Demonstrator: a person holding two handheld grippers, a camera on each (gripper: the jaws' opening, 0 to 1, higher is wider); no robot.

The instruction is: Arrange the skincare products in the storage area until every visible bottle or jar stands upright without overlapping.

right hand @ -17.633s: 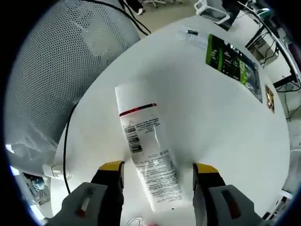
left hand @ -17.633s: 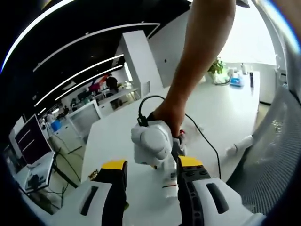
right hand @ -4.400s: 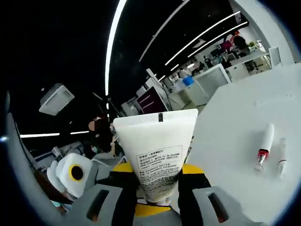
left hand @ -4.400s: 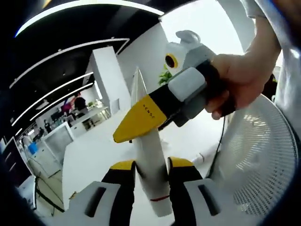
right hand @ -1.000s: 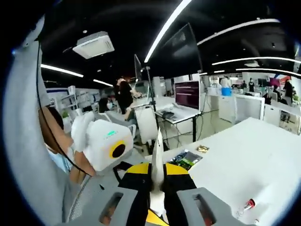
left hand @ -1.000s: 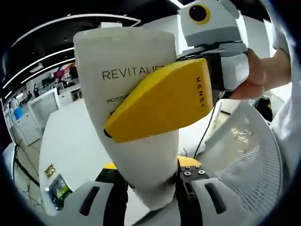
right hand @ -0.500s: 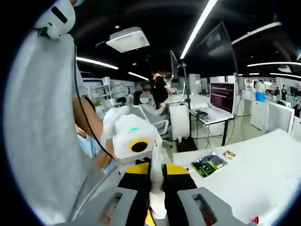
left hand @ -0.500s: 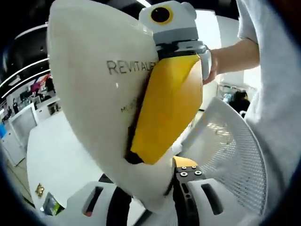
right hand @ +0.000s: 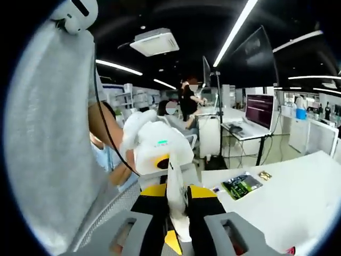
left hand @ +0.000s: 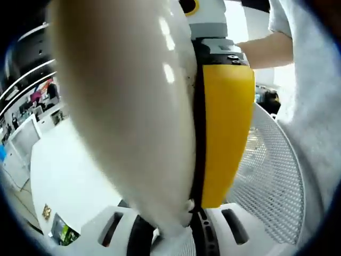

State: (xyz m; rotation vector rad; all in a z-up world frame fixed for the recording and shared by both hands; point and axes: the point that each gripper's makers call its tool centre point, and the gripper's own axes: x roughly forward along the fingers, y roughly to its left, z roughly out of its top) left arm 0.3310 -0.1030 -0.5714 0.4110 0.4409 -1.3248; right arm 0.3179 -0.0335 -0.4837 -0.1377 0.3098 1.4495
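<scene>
White tube [left hand: 128, 106] held in the air above the white desk [left hand: 64, 176] — both grippers pinch it. Left gripper [left hand: 168, 234] fingers clamp its lower end; right gripper [right hand: 176, 213] fingers close on its thin edge, its yellow finger [left hand: 224, 133] flat against the tube.

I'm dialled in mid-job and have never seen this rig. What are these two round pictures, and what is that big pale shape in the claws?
Each picture comes from a camera riding on a hand-held claw, looking along its jaws. In the left gripper view, the pale shape is a white tube held close to the lens; the yellow slab against it is a jaw of the other claw. In the right gripper view, the same tube, seen edge-on, is pinched by the right claw, with the left claw's white body behind. Both claws grip it in mid-air. On the white table lies a green packet.
</scene>
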